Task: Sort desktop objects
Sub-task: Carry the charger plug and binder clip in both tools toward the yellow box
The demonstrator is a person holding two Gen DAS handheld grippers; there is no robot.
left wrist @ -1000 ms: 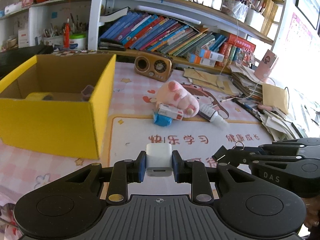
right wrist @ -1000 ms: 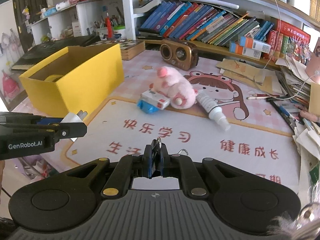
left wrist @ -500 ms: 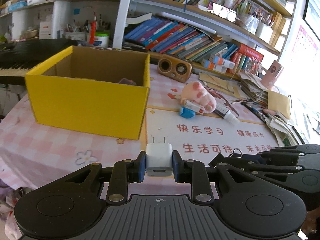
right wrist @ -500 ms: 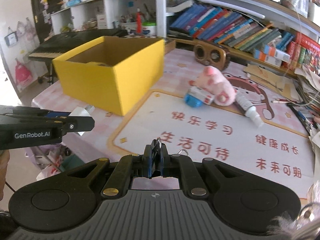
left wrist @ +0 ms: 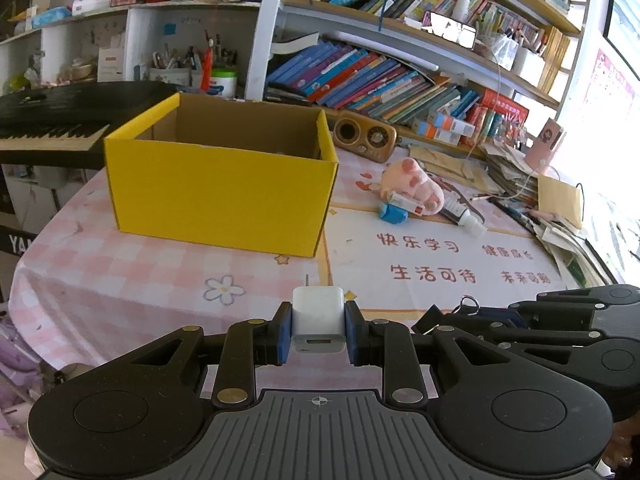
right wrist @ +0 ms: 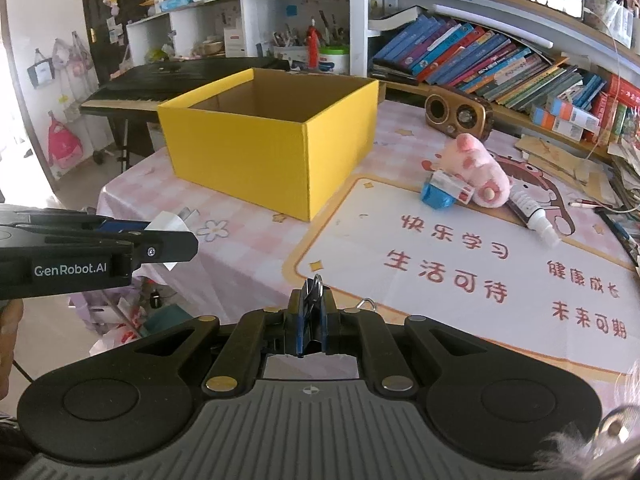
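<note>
My left gripper (left wrist: 317, 326) is shut on a white plug adapter (left wrist: 317, 318), prongs forward, held above the table's near edge. It also shows in the right wrist view (right wrist: 168, 236). My right gripper (right wrist: 310, 318) is shut on a dark key with a metal ring (right wrist: 316, 289), beside the left gripper (left wrist: 460, 312). The open yellow cardboard box (left wrist: 224, 184) stands ahead on the left of the table (right wrist: 276, 160). A pink plush toy (left wrist: 416, 184), a small white carton (left wrist: 406, 204), a blue cap (left wrist: 394, 213) and a white bottle (left wrist: 464, 216) lie right of the box.
A brown retro radio (left wrist: 364, 136) stands behind the plush. Books fill the shelf behind (left wrist: 380, 88). Papers and cables pile at the right edge (left wrist: 560, 216). A keyboard piano (left wrist: 60, 120) is left of the table. A printed mat (right wrist: 460, 264) covers the table's right half.
Both grippers have pulled back from the table and risen, so the box and objects look farther away. Both keep their hold.
</note>
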